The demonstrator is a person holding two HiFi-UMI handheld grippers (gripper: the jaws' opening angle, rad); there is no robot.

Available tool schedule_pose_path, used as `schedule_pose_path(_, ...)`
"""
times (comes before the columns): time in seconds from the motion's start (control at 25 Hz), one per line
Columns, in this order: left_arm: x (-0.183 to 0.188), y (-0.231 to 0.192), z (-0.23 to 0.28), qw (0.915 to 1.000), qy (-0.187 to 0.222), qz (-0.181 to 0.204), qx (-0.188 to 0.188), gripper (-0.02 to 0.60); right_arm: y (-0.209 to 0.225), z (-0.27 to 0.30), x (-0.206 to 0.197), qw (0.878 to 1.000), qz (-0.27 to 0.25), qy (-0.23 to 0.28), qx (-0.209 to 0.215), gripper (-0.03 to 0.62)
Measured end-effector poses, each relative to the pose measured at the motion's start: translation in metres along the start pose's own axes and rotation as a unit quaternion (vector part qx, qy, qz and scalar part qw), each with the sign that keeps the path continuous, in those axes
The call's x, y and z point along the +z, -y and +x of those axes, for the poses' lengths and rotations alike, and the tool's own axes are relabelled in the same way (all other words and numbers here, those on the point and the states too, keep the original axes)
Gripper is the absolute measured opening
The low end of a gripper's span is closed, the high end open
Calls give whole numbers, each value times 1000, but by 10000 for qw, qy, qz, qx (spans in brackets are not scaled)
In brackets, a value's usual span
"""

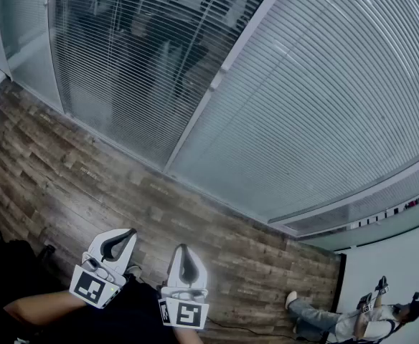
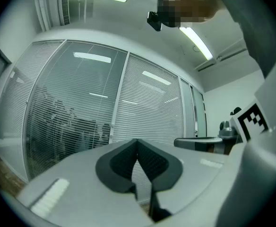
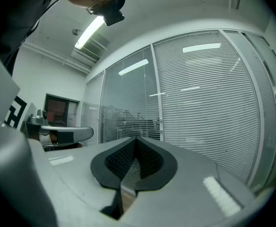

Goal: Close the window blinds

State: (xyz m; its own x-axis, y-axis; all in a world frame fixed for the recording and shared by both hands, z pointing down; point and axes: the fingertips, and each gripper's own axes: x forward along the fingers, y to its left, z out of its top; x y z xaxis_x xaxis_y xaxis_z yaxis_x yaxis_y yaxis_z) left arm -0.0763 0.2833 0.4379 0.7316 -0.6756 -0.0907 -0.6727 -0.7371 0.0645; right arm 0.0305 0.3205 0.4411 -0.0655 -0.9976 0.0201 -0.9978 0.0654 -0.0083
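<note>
Both tongs are in front of me at the bottom of the head view, side by side and apart, above the wooden floor (image 1: 66, 170).

1. Left tongs (image 1: 127, 236): in the left gripper view the left tongs (image 2: 138, 143) have their jaws brought together, with the dark pads meeting at the tip. Nothing is between them.
2. Right tongs (image 1: 184, 253): in the right gripper view the right tongs (image 3: 136, 141) are likewise fully closed, pads meeting at the tip, and carry nothing.
3. Neither pair touches the window.

The glass wall stands ahead of both tongs, past a strip of floor. A white post (image 1: 224, 70) divides it into two panels.

- Open-slat blind (image 1: 145, 56): this is the panel on the left of the post. Its slats let dark shapes in the room behind show through.
- Closed blind (image 1: 324, 99): this is the panel on the right of the post. Its slats form an even pale surface with nothing showing through.

A person (image 1: 360, 321) sits on the floor at the lower right, by the white wall, well apart from my tongs.
</note>
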Motion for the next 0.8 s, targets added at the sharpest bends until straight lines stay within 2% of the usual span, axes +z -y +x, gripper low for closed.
schedule_pose_path(0.32,1,4,2,9998,-44,-181,65,2,4,1,-4,9999,119,-107,40,2)
schedule_pose_path(0.56,0,3,1,9999,-23,4,157,2,12,-4,-4,9999,120,-95,-9,2)
schedule_pose_path(0.8,-3,2,-1,9996,-34,-29,271,2,17,-7,-10,9998,145,-124,-25,2)
